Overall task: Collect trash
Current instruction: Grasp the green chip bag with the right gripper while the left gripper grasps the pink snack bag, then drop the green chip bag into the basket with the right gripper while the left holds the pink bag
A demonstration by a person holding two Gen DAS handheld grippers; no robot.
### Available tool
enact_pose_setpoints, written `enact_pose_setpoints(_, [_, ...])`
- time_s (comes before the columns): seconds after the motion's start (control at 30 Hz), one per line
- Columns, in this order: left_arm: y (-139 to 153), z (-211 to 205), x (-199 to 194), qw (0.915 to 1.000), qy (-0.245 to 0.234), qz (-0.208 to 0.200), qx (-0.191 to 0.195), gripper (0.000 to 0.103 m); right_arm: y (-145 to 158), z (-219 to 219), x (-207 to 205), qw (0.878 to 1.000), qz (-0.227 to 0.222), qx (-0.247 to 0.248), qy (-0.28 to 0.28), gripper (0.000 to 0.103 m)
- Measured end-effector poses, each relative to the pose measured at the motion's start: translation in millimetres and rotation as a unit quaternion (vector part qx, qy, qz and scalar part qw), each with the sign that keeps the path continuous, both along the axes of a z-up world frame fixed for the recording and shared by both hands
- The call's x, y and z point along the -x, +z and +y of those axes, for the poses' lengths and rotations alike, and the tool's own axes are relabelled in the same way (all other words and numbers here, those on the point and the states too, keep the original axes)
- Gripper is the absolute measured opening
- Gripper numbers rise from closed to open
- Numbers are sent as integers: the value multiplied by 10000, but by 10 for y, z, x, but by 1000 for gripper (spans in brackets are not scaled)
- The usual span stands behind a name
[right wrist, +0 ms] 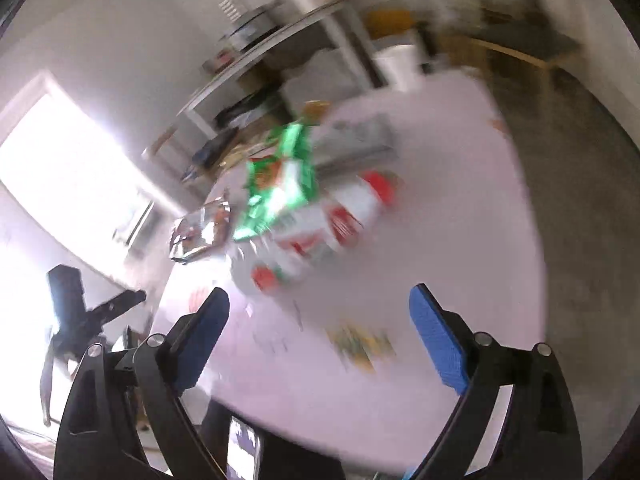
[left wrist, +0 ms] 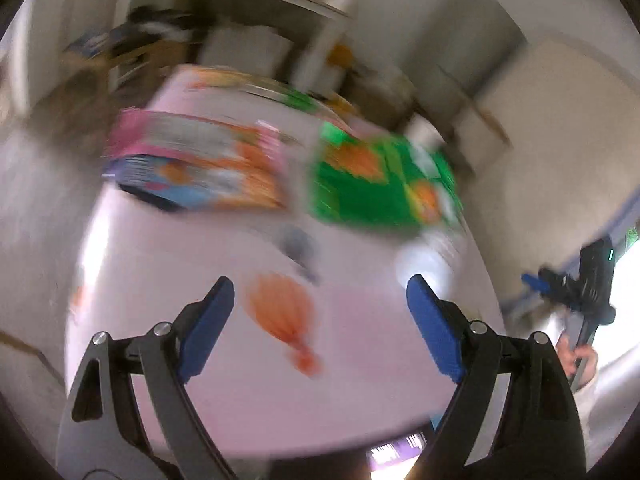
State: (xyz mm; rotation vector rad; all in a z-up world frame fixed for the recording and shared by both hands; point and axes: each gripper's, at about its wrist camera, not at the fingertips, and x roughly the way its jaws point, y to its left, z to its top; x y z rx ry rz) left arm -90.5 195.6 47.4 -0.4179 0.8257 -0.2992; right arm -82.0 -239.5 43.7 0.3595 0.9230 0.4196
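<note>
both grippers, left gripper [left wrist: 320,300] and right gripper [right wrist: 320,312], have their fingers wide and empty above the table [left wrist: 360,380]. the green packet [left wrist: 380,184] lies mid-table; likely light, crinkly, slippery, best pinched at an edge.

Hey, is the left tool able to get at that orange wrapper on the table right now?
Probably yes. The left tool is open and empty, and the orange wrapper lies alone on the table ahead of its fingers with nothing over it. The picture is blurred, so the gap is hard to judge.
</note>
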Motion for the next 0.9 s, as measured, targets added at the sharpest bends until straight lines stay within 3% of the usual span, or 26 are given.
enact_pose_setpoints(0.07, [-210, 652, -310, 9948, 901, 317, 357, 85, 12, 173, -479, 9995, 101, 210, 211, 89])
enact_pose_setpoints(0.17, [-518, 1245, -675, 9812, 1395, 649, 1164, 86, -39, 380, -972, 9977, 71, 499, 461, 89])
enact_pose_setpoints(0.27, [-721, 1542, -1086, 9794, 1131, 722, 1508, 89, -217, 546, -1383, 9950, 375, 431, 825, 89])
enact_pose_setpoints(0.4, [-972, 1746, -1494, 9647, 1005, 751, 2315, 89, -409, 649, -1661, 9927, 626, 420, 944, 89])
enact_pose_setpoints(0.47, [-954, 1735, -1583, 9667, 1063, 586, 2251, 83, -460, 725, -1737, 9920, 639, 476, 980, 84])
enact_pose_setpoints(0.5, [-945, 1734, -1611, 9666, 1065, 539, 2267, 77, -480, 761, -1732, 9913, 640, 598, 984, 67])
enact_pose_setpoints(0.53, [-979, 1697, -1637, 9647, 1016, 533, 2371, 63, -500, 819, -1753, 9901, 665, 729, 1000, 40])
enact_pose_setpoints(0.6, [-992, 1626, -1682, 9642, 933, 688, 2383, 45, -528, 921, -1720, 9869, 688, 979, 1081, 19])
enact_pose_setpoints(0.67, [-944, 1517, -1699, 9728, 847, 763, 2015, 9, -505, 995, -1643, 9866, 558, 1091, 1073, 11])
enact_pose_setpoints(0.7, [-904, 1457, -1690, 9768, 849, 815, 1787, 5, -442, 1012, -1578, 9873, 400, 1120, 1052, 8])
enact_pose_setpoints(0.83, [-565, 1331, -1379, 9821, 854, 496, 1602, 3, -48, 952, -1343, 9918, -193, 857, 923, 7])
enact_pose_setpoints(0.9, [-329, 1271, -1239, 9833, 838, 319, 1582, 2, 288, 852, -1139, 9928, -590, 625, 839, 7])
